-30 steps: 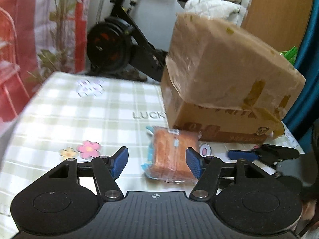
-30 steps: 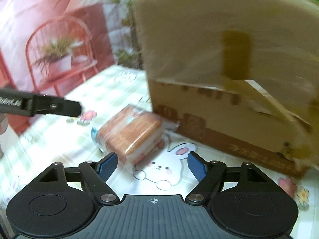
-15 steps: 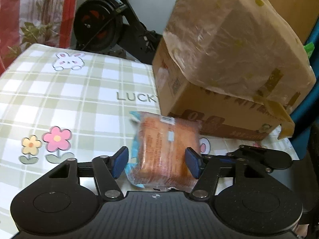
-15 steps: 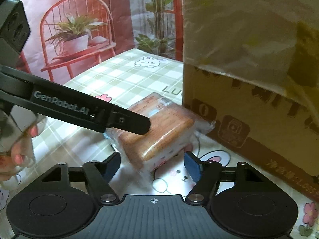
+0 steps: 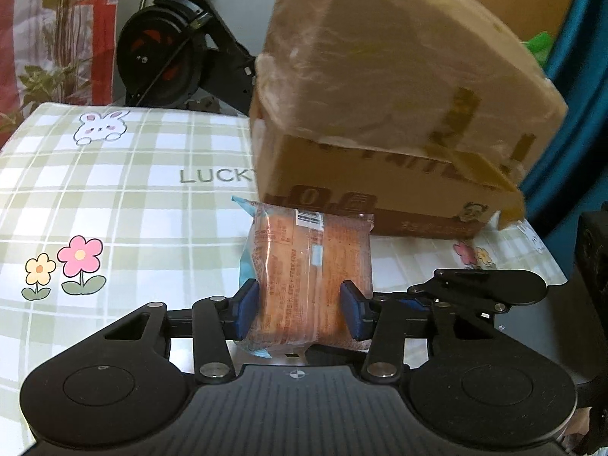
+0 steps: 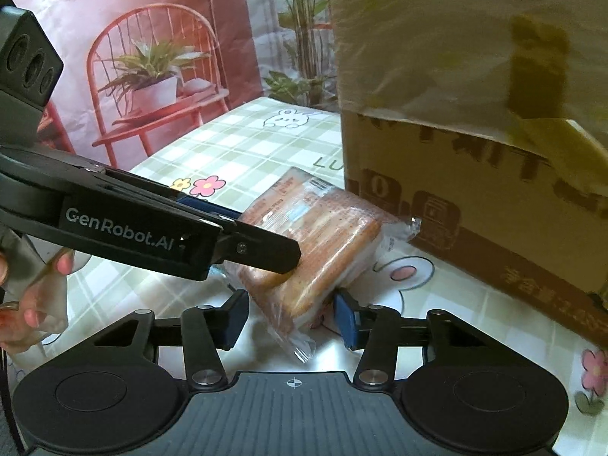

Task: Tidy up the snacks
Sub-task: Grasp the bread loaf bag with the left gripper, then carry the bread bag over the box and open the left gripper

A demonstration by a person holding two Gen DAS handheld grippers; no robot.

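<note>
Left wrist view: the left gripper (image 5: 300,311) has its blue pads (image 5: 245,313) set against the two long sides of a clear-wrapped packet of orange-brown snack cake (image 5: 307,266), and its jaws have just been closing, now narrowed to the width of the packet and pressing it. The packet lies on the green-and-white checked tablecloth (image 5: 114,205) printed with flowers and rabbits, just in front of a brown cardboard box (image 5: 380,121) whose top is draped in crinkled tan paper; its far end almost touches the box's lower edge.

From the right wrist view, the right gripper (image 6: 290,317) straddles the near corner of the same packet (image 6: 323,235). Its jaws have also just been closing. The right-hand pad (image 6: 344,317) sits at the wrapper's edge, but the left-hand pad stands a little clear, so it does not seem to have a hold, though the wrapper's loose plastic makes this hard to judge. The left gripper's black finger, lettered GenRobot.AI, crosses over the packet from the left, and a person's fingers (image 6: 34,296) show at the lower left edge.
</note>
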